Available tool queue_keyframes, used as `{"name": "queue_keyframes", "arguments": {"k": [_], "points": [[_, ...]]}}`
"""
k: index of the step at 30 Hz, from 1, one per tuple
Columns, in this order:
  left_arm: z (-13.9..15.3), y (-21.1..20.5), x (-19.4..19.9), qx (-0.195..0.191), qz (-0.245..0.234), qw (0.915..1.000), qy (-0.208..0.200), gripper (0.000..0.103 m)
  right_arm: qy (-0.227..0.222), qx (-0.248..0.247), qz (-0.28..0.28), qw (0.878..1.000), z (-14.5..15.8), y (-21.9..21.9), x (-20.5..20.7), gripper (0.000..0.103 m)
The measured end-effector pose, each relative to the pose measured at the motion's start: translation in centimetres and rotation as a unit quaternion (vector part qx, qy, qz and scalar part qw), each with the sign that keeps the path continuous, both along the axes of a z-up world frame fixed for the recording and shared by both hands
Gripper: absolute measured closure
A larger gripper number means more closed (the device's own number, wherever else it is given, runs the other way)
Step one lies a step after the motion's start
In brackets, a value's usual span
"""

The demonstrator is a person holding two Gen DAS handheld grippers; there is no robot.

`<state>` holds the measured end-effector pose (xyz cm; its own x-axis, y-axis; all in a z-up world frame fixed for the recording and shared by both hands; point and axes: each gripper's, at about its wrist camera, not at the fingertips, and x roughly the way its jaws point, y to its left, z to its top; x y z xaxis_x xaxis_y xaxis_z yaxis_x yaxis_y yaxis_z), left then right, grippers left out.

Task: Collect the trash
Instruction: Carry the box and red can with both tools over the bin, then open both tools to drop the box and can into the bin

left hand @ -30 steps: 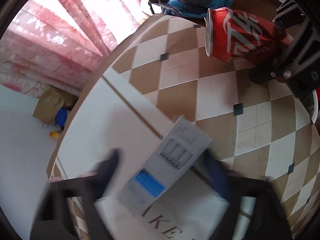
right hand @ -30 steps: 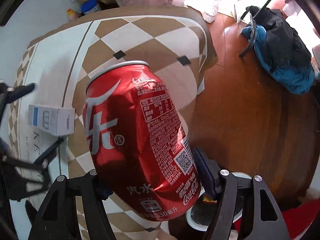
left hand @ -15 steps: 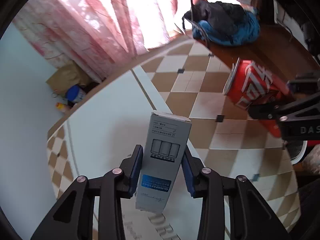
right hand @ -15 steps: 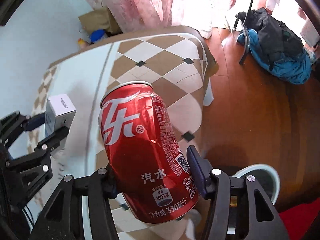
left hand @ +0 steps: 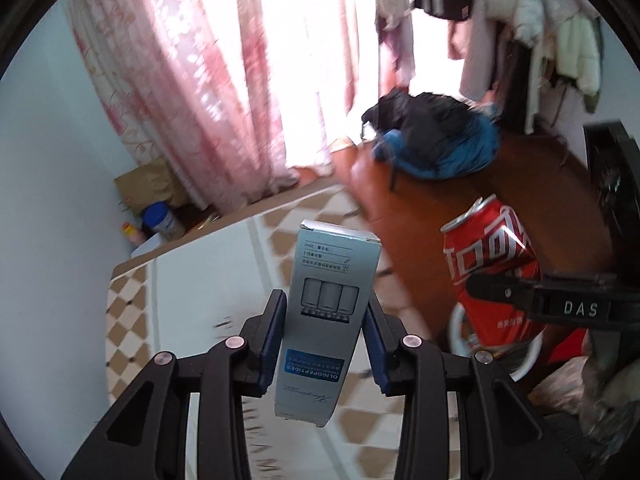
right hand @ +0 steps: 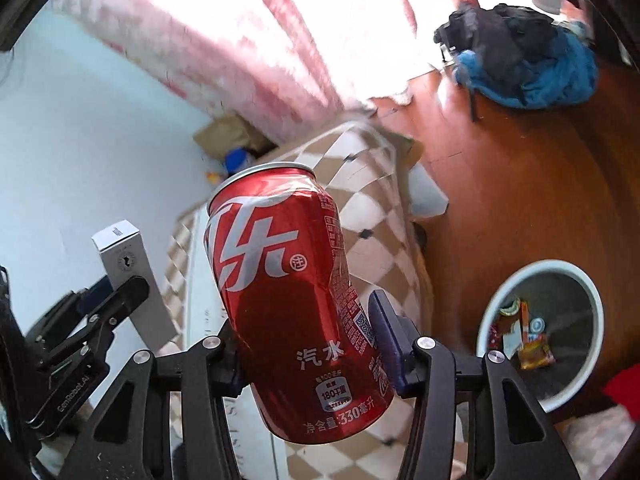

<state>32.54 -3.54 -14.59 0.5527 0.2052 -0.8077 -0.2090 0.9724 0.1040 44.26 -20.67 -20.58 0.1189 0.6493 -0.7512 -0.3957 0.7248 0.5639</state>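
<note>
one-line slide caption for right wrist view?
Right gripper clamps a dented red soda can above the white round bin.

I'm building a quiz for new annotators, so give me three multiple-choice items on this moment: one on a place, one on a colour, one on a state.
1. Where does the white bin stand?
A. on the wooden floor
B. on the checkered tabletop
C. on the blue bag

2. What colour is the soda can?
A. green
B. red
C. silver all over

3. What is the state of the left claw?
A. open over the table
B. shut on nothing
C. shut on the grey box

Answers:
1 A, since the right wrist view shows the bin on the brown floor beside the table.
2 B, the can held in the right claw is red with white lettering.
3 C, both pads press the box's sides, lifted off the table.
</note>
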Motion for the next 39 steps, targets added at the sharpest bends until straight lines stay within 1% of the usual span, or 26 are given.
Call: {"name": "queue_keyframes", "arguments": {"k": [4, 6, 8, 10, 11, 13, 14, 16, 17, 20, 23, 24, 25, 27, 28, 29, 30, 31, 32, 34, 35, 36, 39], "points": [[1.0, -5.5, 1.3, -0.031, -0.034, 0.9989, -0.014, 0.069, -0.008, 0.011, -0.042, 0.999, 1.7, -7.3, -0.1, 0.05], [0.7, -8.5, 2.5, -0.053, -0.053, 0.9971, -0.014, 0.069, -0.015, 0.001, -0.067, 0.998, 2.1, -11.3, -0.1, 0.05], [-0.3, -11.2, 3.8, -0.076, -0.067, 0.9948, -0.005, 0.069, -0.015, -0.011, -0.089, 0.996, 1.8, -15.0, -0.2, 0.05], [-1.9, -13.6, 5.3, -0.102, -0.081, 0.9915, 0.01, 0.069, -0.01, -0.028, -0.111, 0.993, 0.8, -18.6, 0.2, 0.051], [-3.3, -15.0, 6.4, -0.122, -0.085, 0.9886, 0.024, 0.069, -0.006, -0.037, -0.123, 0.992, 0.0, -20.2, 0.3, 0.051], [-5.0, -16.7, 7.7, -0.144, -0.091, 0.9845, 0.041, 0.069, 0.008, -0.055, -0.141, 0.988, -2.0, -23.0, 0.6, 0.051], [-6.6, -17.9, 8.7, -0.153, -0.095, 0.982, 0.055, 0.069, 0.016, -0.063, -0.15, 0.987, -3.1, -24.2, 0.8, 0.051], [-8.7, -19.3, 9.7, -0.165, -0.096, 0.9789, 0.073, 0.069, 0.036, -0.077, -0.161, 0.983, -5.6, -26.4, 1.3, 0.051], [-10.3, -20.0, 10.6, -0.178, -0.097, 0.9752, 0.089, 0.069, 0.047, -0.084, -0.167, 0.981, -7.2, -27.4, 1.6, 0.051], [-13.2, -21.2, 12.2, -0.196, -0.094, 0.9692, 0.116, 0.069, 0.074, -0.095, -0.175, 0.977, -10.6, -28.7, 2.5, 0.052], [-15.7, -21.7, 13.8, -0.204, -0.075, 0.965, 0.146, 0.066, 0.094, -0.106, -0.172, 0.975, -14.1, -28.9, 3.6, 0.052], [-16.5, -21.5, 14.4, -0.205, -0.068, 0.9641, 0.154, 0.055, 0.1, -0.109, -0.168, 0.975, -15.1, -29.0, 3.9, 0.052], [-17.0, -21.3, 14.7, -0.204, -0.062, 0.9644, 0.157, 0.039, 0.107, -0.11, -0.162, 0.975, -16.2, -28.7, 4.2, 0.052], [-17.6, -20.8, 14.7, -0.202, -0.045, 0.9657, 0.157, 0.023, 0.125, -0.108, -0.152, 0.974, -18.0, -27.9, 4.8, 0.052], [-17.8, -20.7, 14.7, -0.202, -0.041, 0.9655, 0.159, 0.019, 0.129, -0.11, -0.151, 0.974, -18.8, -27.5, 5.2, 0.051], [-18.2, -20.4, 14.6, -0.191, -0.032, 0.967, 0.166, 0.018, 0.131, -0.118, -0.148, 0.973, -19.5, -27.1, 5.5, 0.044], [-18.4, -20.4, 14.5, -0.183, -0.027, 0.9682, 0.168, 0.015, 0.135, -0.127, -0.142, 0.972, -20.2, -26.5, 5.8, 0.028], [-18.5, -20.2, 14.3, -0.178, -0.024, 0.969, 0.17, 0.012, 0.138, -0.128, -0.14, 0.972, -20.6, -26.0, 5.9, 0.019], [-18.6, -20.0, 13.9, -0.171, -0.019, 0.9699, 0.172, 0.012, 0.141, -0.131, -0.136, 0.972, -21.0, -25.7, 6.0, 0.008], [-18.6, -19.5, 13.3, -0.16, -0.01, 0.9714, 0.175, 0.011, 0.138, -0.14, -0.128, 0.972, -21.2, -25.1, 5.9, 0.007], [-18.5, -19.4, 13.0, -0.155, -0.008, 0.9721, 0.176, 0.011, 0.135, -0.145, -0.126, 0.972, -21.2, -25.0, 5.9, 0.005], [-18.6, -19.3, 12.7, -0.147, -0.005, 0.9729, 0.178, 0.011, 0.132, -0.156, -0.124, 0.971, -21.0, -24.9, 5.6, 0.0], [-18.3, -19.3, 11.2, -0.13, -0.001, 0.9739, 0.186, 0.011, 0.109, -0.192, -0.121, 0.968, -19.7, -24.7, 4.7, 0.0]]}}
